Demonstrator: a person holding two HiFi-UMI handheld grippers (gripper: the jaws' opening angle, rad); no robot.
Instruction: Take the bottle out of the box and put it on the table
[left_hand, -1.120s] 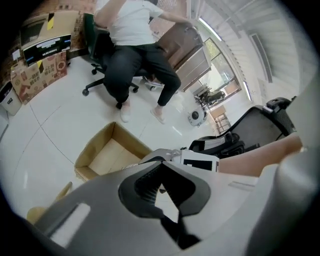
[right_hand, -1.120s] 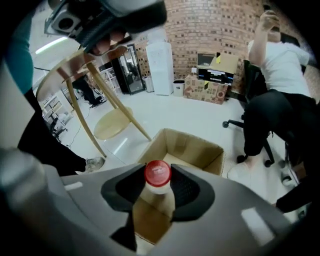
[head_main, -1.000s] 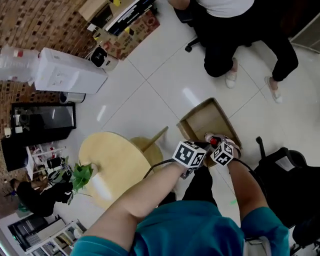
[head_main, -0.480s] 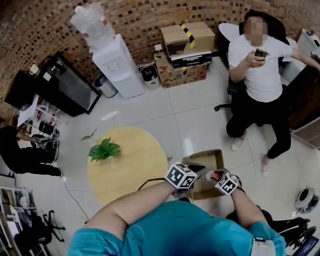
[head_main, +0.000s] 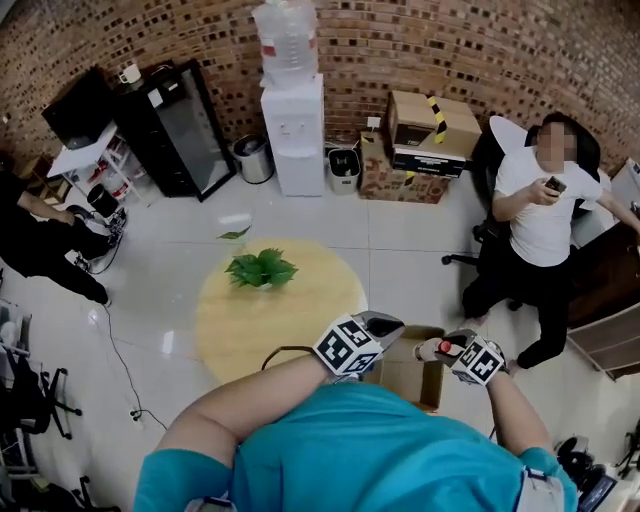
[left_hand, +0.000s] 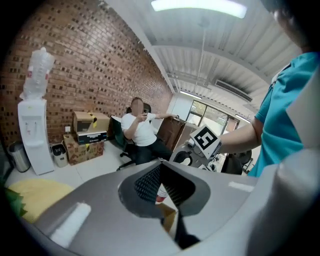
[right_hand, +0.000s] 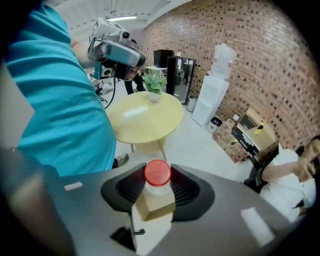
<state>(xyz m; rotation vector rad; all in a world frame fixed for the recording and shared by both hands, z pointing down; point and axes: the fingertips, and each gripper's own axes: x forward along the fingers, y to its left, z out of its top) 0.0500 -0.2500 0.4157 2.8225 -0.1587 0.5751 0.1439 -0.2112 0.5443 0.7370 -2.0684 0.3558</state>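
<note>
While tight in the right tool (right_hand: 158, 180), bottle (right_hand: 157, 173) red-capped, pale-necked; left tool (left_hand: 160, 164) tips together, empty.

place: office | evidence: water dispenser (head_main: 297, 140), stacked cartons (head_main: 430, 130), round table (head_main: 285, 315), brick wall (head_main: 400, 40)

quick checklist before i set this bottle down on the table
1. Bottle held in right gripper: ok, pads press either side just under the red cap.
2. Bottle out of the box: ok, it looks lifted clear above the box.
3. Bare spot on the table: ok, the near half is free.
4. Plant out of the way: ok, it stands toward the far side.
5. Left gripper empty: ok.
6. Bottle's base: cannot tell, hidden.
</note>
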